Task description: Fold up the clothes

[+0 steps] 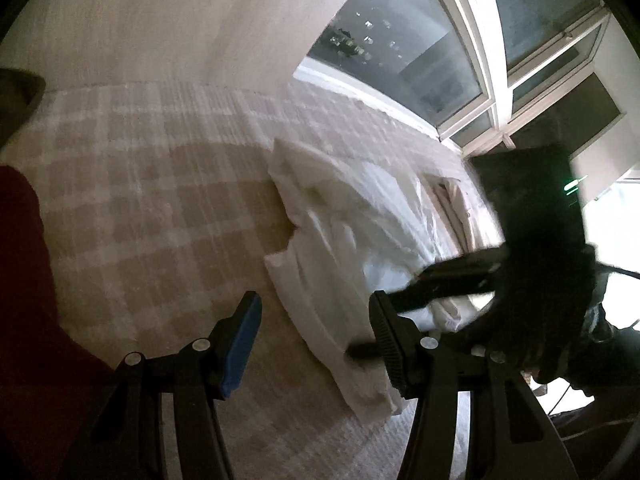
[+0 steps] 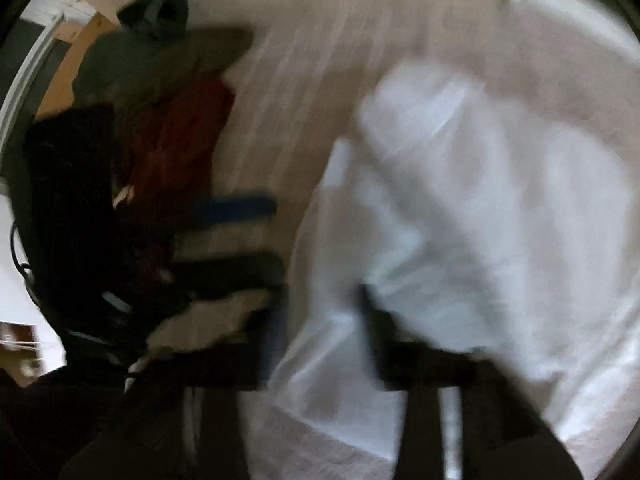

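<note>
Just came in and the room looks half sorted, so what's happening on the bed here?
A person with a gripper in each hand is folding a white garment on the checked bed cover. The left gripper is open beside the garment's edge, holding nothing. The right gripper sits over the white cloth, too blurred to tell any grip. Dark and red clothes lie piled aside.

Shows a beige checked cover [image 1: 160, 208] spread flat, running to the far edge below a plain pale wall [image 1: 180, 32]. Shows a window [image 1: 420, 52] past the cover's far right corner, dark glass with small bright specks [image 1: 360, 36], white frame [image 1: 480, 40]. Shows, in the blurred right view, the cover [image 2: 280, 80] again, a brown board [image 2: 68, 64] beyond its upper left edge, and a dark cable [image 2: 18, 256] at the left.
</note>
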The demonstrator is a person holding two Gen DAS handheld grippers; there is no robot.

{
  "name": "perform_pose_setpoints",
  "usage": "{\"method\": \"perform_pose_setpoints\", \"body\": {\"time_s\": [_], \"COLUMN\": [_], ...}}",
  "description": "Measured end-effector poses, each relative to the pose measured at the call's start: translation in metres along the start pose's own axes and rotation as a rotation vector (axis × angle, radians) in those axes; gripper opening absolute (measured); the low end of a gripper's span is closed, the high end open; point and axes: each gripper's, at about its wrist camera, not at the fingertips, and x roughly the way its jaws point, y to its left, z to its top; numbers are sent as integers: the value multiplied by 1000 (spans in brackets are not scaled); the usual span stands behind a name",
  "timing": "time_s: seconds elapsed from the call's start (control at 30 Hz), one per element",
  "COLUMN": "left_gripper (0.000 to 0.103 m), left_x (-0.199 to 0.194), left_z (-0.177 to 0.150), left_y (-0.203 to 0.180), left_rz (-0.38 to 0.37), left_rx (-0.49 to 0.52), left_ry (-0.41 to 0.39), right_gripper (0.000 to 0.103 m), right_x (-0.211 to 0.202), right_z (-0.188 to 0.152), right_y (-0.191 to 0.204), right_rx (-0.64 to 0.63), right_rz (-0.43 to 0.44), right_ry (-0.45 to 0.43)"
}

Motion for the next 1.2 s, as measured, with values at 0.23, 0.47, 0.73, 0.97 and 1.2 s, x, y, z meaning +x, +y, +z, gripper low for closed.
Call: {"method": "perform_pose_setpoints", "body": {"time_s": [0.23, 0.47, 0.73, 0.97, 1.2], "left_gripper": [53, 55, 45, 52, 53], "left_x": [-12, 48, 45, 30, 101], "left_z": [16, 35, 37, 67, 77], "left_y": [-12, -54, -43, -100, -91], "left_rz": [21, -35, 220, 184, 203], "left_rx": [43, 126, 118, 213, 201], "left_ry": [-19, 77, 115, 44, 186], "right_gripper": [27, 19, 19, 19, 19], "right_x": [-73, -137, -97, -139, -129], "right_z": [-24, -64, -80, -87, -76], "right_y": [-9, -85, -130, -142, -149], "right_rx": [42, 203, 215, 206, 187], "right_rz": [93, -141, -182, -133, -119], "right_ry": [-205, -349, -220, -352, -332]}}
